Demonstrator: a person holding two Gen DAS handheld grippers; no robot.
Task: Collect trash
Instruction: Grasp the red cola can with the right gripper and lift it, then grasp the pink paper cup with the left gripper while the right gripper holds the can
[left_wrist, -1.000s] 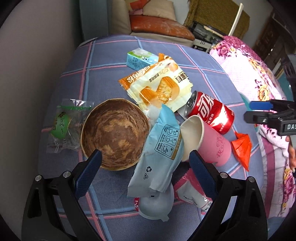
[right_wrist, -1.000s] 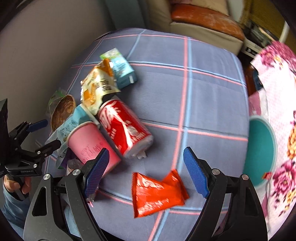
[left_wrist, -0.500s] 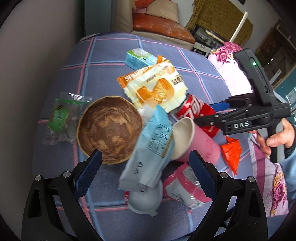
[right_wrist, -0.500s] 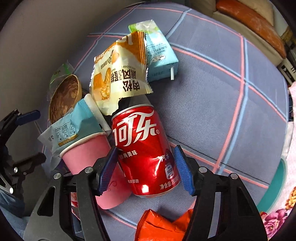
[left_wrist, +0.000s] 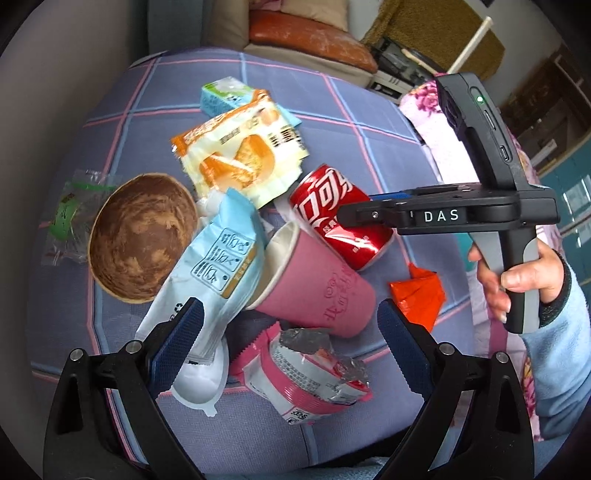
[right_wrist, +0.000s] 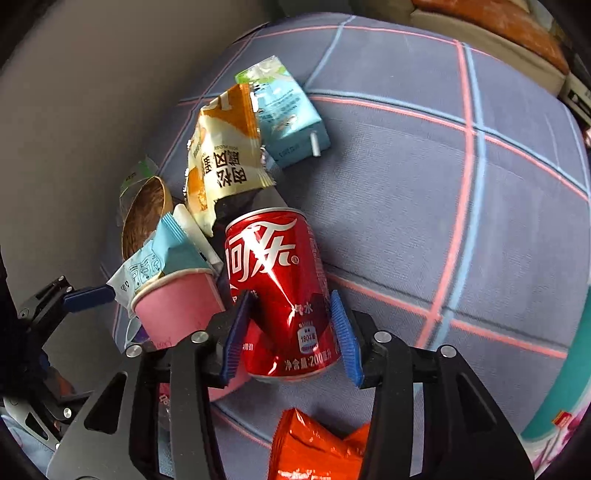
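A pile of trash lies on a blue plaid cushion (left_wrist: 147, 122). My right gripper (right_wrist: 291, 334) is shut on a red cola can (right_wrist: 277, 280), blue pads on both sides of its lower body; the can (left_wrist: 338, 218) lies on its side. In the left wrist view the right gripper (left_wrist: 354, 214) reaches in from the right. My left gripper (left_wrist: 288, 332) is open and empty above a pink paper cup (left_wrist: 314, 291), a light blue wrapper (left_wrist: 210, 269) and a pink-rimmed plastic cup (left_wrist: 306, 373).
A brown bowl (left_wrist: 140, 236), an orange-and-cream snack bag (left_wrist: 240, 151), a blue drink carton (right_wrist: 288, 114), an orange wrapper (left_wrist: 417, 295) and a clear green bag (left_wrist: 70, 218) lie around. A teal bin (right_wrist: 557, 406) stands to the right. A sofa is behind.
My right gripper moved in to the can and closed its pads on it. My left gripper stayed open and shifted slightly closer over the pile.
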